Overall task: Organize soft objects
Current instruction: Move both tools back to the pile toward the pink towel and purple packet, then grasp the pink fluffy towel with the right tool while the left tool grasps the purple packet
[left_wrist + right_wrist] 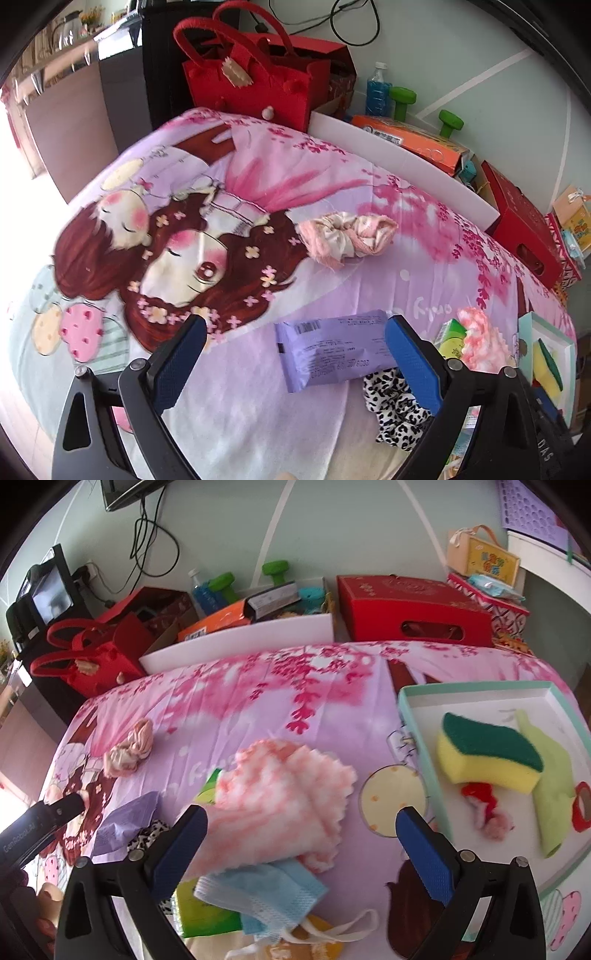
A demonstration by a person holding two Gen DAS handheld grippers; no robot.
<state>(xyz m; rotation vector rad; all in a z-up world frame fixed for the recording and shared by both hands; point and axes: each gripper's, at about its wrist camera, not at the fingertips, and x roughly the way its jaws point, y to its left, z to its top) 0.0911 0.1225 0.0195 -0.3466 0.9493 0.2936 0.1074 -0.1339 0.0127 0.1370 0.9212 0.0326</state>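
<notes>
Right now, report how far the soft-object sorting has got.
Done: a sponge, a green cloth and a small red-pink item lie in the tray. In hand: nothing; left gripper and right gripper are open. Left: pink towel, pink scrunchie, leopard scrunchie, blue mask.

Left tool: blue-padded fingers spread wide apart, gripping nothing, angled downward. Right tool: likewise spread wide, pads bare, nothing pinched between them, tilted downward. Black body of left tool visible at left edge of right wrist view.
</notes>
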